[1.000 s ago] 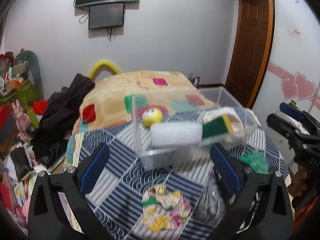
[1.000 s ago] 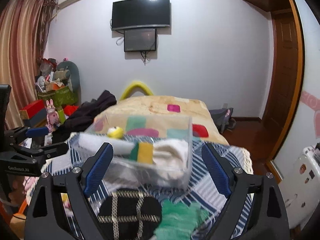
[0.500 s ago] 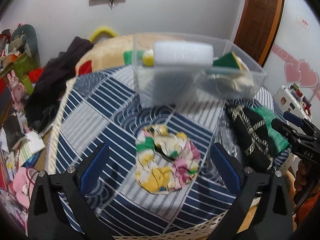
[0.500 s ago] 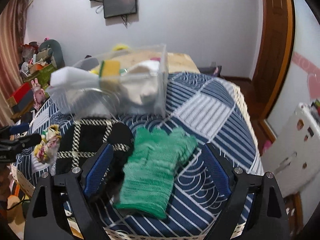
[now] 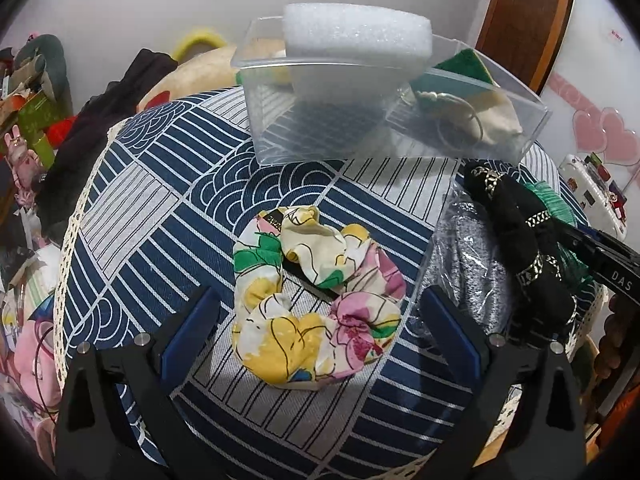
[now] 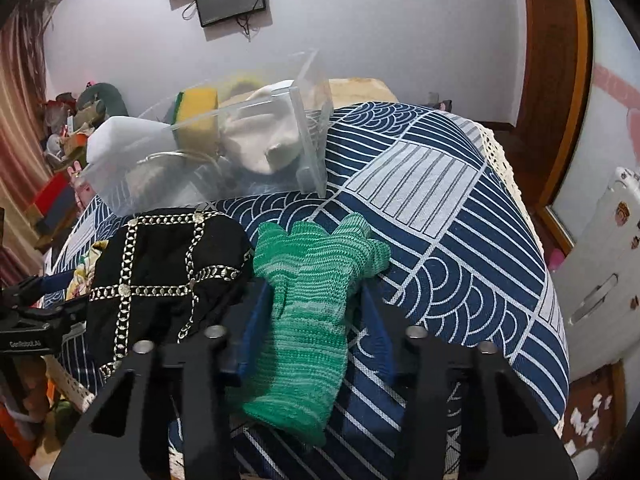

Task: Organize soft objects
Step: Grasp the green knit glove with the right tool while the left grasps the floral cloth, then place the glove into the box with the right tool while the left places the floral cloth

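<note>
A floral scrunchie (image 5: 280,332) lies on the blue patterned tablecloth (image 5: 160,220), between the fingers of my left gripper (image 5: 320,316). That gripper is open and its pads stand well clear of the scrunchie on both sides. A green knitted glove (image 6: 312,292) lies flat near the table's edge. My right gripper (image 6: 314,312) straddles its cuff and its jaws are closing; the pads sit close beside the glove, which is not squeezed. A clear plastic box (image 5: 400,148) further back holds a white foam block (image 5: 356,36), a yellow-green sponge (image 6: 198,106) and a cream cloth (image 6: 260,140).
A black fabric piece with gold chain trim (image 6: 160,264) lies against the glove's left side. A grey item in clear wrap (image 5: 468,264) sits right of the scrunchie. The round table's lace-trimmed edge (image 6: 500,152) drops off to the right. Clutter fills the floor at left.
Both grippers have sunk toward the table and tilted down. The left one now straddles the scrunchie. The right one's jaws have narrowed from wide open to close around the green glove.
</note>
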Demonstrator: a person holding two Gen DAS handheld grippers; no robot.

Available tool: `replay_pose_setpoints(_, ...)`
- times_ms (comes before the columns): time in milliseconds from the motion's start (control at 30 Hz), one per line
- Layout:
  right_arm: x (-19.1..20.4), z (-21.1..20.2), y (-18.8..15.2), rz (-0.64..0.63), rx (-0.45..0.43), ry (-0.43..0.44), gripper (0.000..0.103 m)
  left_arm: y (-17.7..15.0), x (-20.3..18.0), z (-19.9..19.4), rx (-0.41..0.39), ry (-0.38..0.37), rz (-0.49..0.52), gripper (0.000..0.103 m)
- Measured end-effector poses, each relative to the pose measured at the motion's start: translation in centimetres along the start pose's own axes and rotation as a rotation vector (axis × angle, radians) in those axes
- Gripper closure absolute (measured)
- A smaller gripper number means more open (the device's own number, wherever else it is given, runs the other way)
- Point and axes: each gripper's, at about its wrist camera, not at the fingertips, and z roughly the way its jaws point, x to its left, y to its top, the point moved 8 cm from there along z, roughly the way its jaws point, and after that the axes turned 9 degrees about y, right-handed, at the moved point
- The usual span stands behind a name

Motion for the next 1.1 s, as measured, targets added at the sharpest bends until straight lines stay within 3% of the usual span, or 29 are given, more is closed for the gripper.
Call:
replay_pose_setpoints(100, 0.3, -0.2, -0.1, -0.018, -0.004, 0.002, 0.080, 0.0, 0.3, -0.1, -0.021, 0.014, -0.005, 0.019)
replay_pose_setpoints(200, 0.6, -0.4, 0.1, -0.034, -0.018, -0.008, 0.086, 0.1, 0.6, -0.1, -0.035, 0.028, -0.001, 0.030)
replay_pose_setpoints(333, 0.7, -1.1, 0.6, -0.037, -0.045, -0.008, 0.089, 0.3, 0.7, -0.3, -0.049, 0.031, -0.001, 0.063)
replay_pose_setpoints(467, 0.7, -2.0, 1.4, -0.041, -0.078, -0.015, 0.089, 0.5, 0.9, -0.7, -0.046, 0.027, -0.007, 0.080)
replay_pose_setpoints(600, 1.0, -2.8, 2.5, -0.050, -0.118, -0.022, 0.089, 0.8, 1.3, -1.3, -0.052, 0.019, -0.022, 0.082)
replay_pose_setpoints(1100, 3.7, -5.5, 8.8, -0.104, -0.298, 0.029, 0.089, 6.9, 1.2, -9.3, -0.280, 0.028, 0.001, 0.082)
